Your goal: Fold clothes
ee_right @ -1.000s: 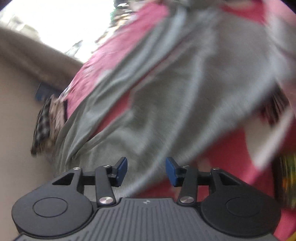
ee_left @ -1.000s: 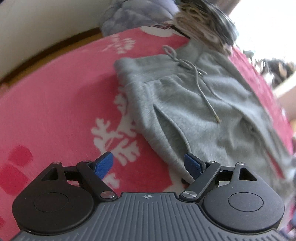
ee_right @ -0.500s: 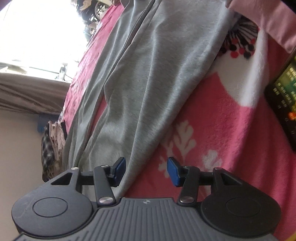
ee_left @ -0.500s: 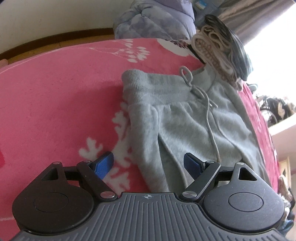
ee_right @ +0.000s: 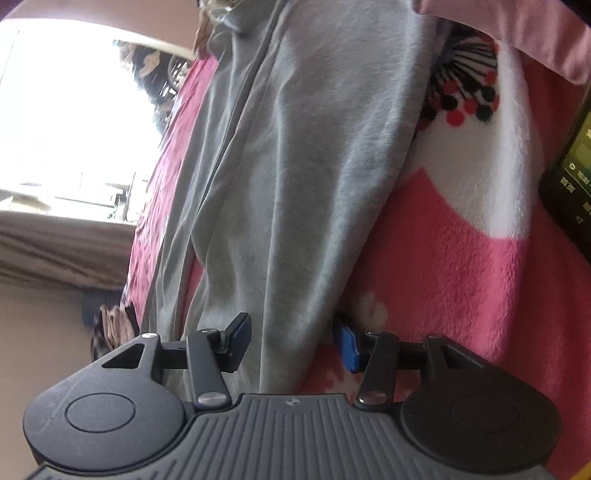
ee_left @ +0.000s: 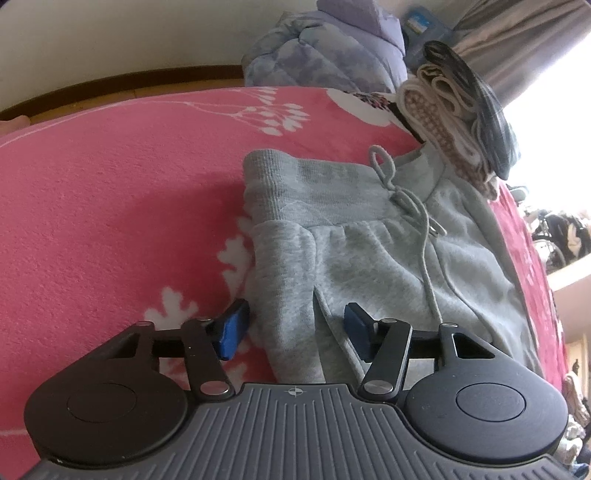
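Note:
Grey sweatpants [ee_left: 369, 258] lie flat on a pink fleece blanket [ee_left: 110, 203], with the ribbed waistband and drawstring [ee_left: 417, 206] towards the far side. My left gripper [ee_left: 295, 330] straddles the pants' side edge just below the waistband. Its jaws are closing, with the folded edge between them and both pads still short of pressing on it. In the right wrist view a pant leg [ee_right: 295, 166] runs away from me. My right gripper [ee_right: 293, 343] stands open low over the leg's outer edge, one finger above the cloth and the other on the blanket [ee_right: 461, 258].
A stack of folded clothes [ee_left: 458, 110] sits beyond the waistband, with a blue-grey padded jacket [ee_left: 325, 48] behind it. A dark device with a lit screen [ee_right: 569, 177] lies on the blanket right of the leg. A pink sleeve [ee_right: 517, 29] shows at the top right.
My left gripper has come closer to the pants and its jaws have narrowed around the side edge. My right gripper has rolled and sunk onto the pant leg's edge.

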A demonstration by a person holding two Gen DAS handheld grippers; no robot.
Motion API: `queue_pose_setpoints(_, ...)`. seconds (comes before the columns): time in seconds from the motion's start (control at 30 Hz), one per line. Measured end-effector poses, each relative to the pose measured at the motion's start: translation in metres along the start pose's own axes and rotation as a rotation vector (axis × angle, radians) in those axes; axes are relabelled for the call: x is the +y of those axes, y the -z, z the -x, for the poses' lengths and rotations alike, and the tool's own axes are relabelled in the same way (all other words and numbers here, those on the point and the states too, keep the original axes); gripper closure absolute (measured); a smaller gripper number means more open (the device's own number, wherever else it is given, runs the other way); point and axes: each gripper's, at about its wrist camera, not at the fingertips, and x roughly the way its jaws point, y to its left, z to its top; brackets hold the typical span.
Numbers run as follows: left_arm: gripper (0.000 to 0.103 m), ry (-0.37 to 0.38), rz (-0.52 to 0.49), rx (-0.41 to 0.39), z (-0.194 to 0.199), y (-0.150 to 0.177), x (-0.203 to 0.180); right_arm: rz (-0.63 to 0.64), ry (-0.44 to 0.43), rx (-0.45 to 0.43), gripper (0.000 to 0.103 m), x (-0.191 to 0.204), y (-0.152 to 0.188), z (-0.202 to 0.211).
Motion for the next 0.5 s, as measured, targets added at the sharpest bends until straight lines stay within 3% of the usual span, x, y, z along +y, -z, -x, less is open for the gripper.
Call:
queue_pose_setpoints(0.1,0.054,-0.022,0.005,-0.003,-0.002,0.000,0.000,-0.040,0.003,-0.017,0.056,-0.005,0.001,0.002)
queue_pose_setpoints(0.27,0.055,-0.063,-0.046,0.001,-0.007,-0.001,-0.009,-0.051,-0.009,-0.045,0.061,-0.004,-0.001,-0.009)
queue_pose_setpoints(0.4,0.046,-0.064,-0.055,0.025,-0.014,-0.006,-0.011,-0.018,-0.029,-0.066,0.061,0.002,-0.006,-0.015)
queue_pose_setpoints(0.5,0.041,-0.071,-0.086,0.036,-0.017,-0.007,-0.017,-0.014,-0.033,-0.066,0.068,-0.002,-0.003,-0.012)
